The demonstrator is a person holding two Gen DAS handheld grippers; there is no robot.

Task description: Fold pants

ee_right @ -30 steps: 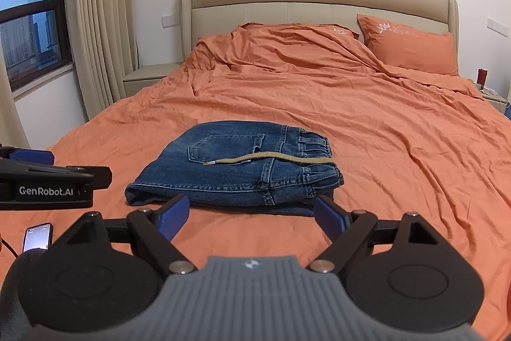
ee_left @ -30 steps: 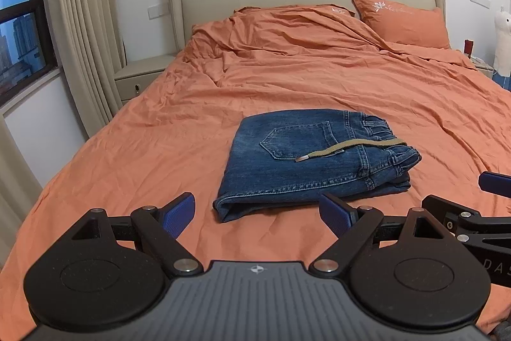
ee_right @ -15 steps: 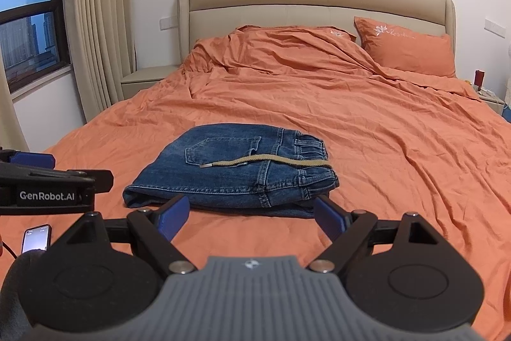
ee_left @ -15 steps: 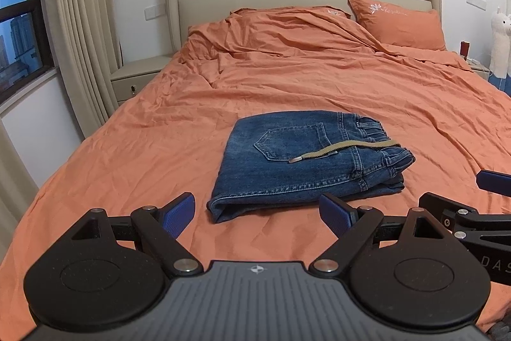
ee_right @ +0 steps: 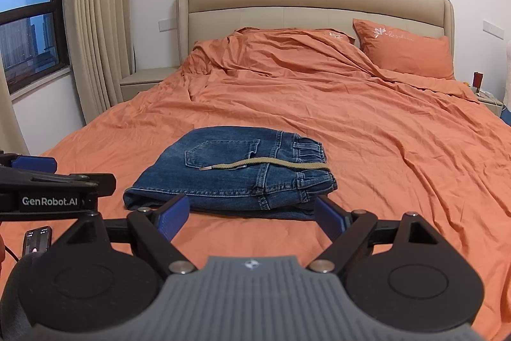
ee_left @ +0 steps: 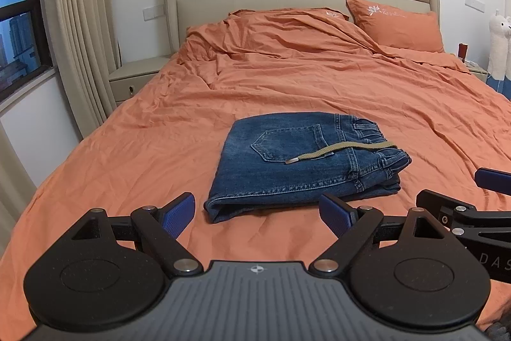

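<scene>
Jeans (ee_left: 306, 158) lie folded dead ahead, long axis left-right (waistband right). Both grippers, left (ee_left: 257, 211) and right (ee_right: 252, 213), gape wide, empty, about equally near.

The folded blue denim pants (ee_left: 306, 162) lie mid-bed on the orange-sheeted bed (ee_left: 159, 133), a tan drawstring (ee_left: 341, 149) across them. An orange pillow (ee_left: 396, 23) sits at 1 o'clock, a beige nightstand (ee_left: 137, 79) at 10 o'clock.

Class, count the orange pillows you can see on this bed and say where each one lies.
2: one pillow propped at the headboard's right side, another left of it, mostly buried under the rumpled cover. More could be hidden.
</scene>
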